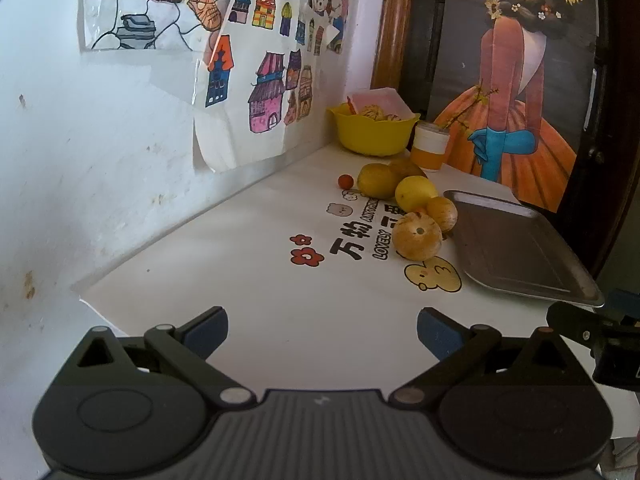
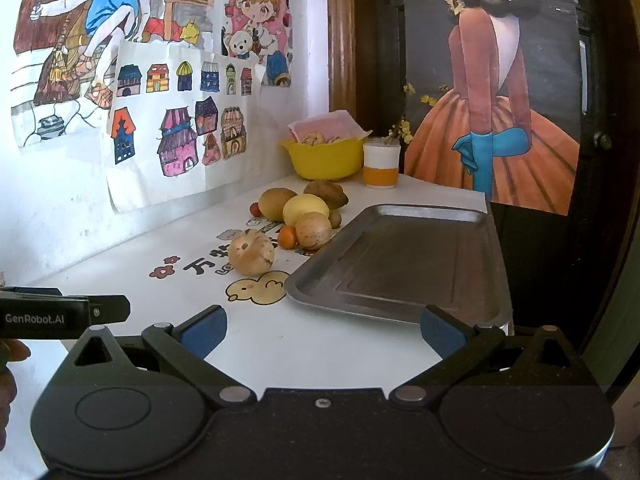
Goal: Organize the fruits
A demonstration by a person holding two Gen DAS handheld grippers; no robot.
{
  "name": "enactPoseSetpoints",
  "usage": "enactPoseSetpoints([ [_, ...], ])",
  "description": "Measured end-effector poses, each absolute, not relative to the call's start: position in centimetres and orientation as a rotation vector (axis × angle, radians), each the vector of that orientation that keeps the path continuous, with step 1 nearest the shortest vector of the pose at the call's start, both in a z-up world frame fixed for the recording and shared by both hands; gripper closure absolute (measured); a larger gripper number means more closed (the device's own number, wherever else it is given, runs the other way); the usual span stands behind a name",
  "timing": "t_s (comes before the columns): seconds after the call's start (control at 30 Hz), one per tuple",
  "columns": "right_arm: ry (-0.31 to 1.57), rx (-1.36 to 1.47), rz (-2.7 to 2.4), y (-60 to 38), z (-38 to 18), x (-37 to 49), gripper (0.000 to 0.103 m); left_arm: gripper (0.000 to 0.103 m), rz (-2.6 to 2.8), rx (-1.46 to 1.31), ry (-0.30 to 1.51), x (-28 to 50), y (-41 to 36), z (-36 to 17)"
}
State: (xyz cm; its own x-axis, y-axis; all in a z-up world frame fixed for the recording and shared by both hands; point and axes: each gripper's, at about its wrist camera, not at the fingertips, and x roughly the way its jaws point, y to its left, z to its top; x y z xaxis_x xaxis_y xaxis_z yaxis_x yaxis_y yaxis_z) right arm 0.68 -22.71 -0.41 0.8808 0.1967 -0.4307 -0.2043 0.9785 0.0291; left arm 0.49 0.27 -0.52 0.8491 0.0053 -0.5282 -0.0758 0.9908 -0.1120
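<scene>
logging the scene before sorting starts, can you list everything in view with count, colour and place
metal tray: 1, grey, bare, right side of table
large fruits: 5, tan, brown and yellow, clustered left of tray
small fruits: 2 visible, orange-red, among the cluster
bowl: 1, yellow, back corner, holding food and pink paper
cup: 1, white and orange, right of bowl
table: 1, white, printed cartoons
drawings: several, coloured, on wall
poster: 1, orange-dressed figure, behind tray
left tool: open, holding nothing
right tool: open, holding nothing
</scene>
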Motion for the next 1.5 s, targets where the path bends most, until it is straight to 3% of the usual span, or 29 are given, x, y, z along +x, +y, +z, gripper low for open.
enactPoseSetpoints([
  [0.9, 0.456, -0.018, 0.213, -22.7, -0.8, 0.7, 0.001, 0.001, 0.041, -0.131, 0.569, 0.6, 0.1, -0.8],
  [1.5, 0.467, -0.082, 0.355, -24.2, 0.7, 5.4, 0.000, 0.001, 0.034, -0.062, 0.605, 4.6, -0.6, 0.2],
])
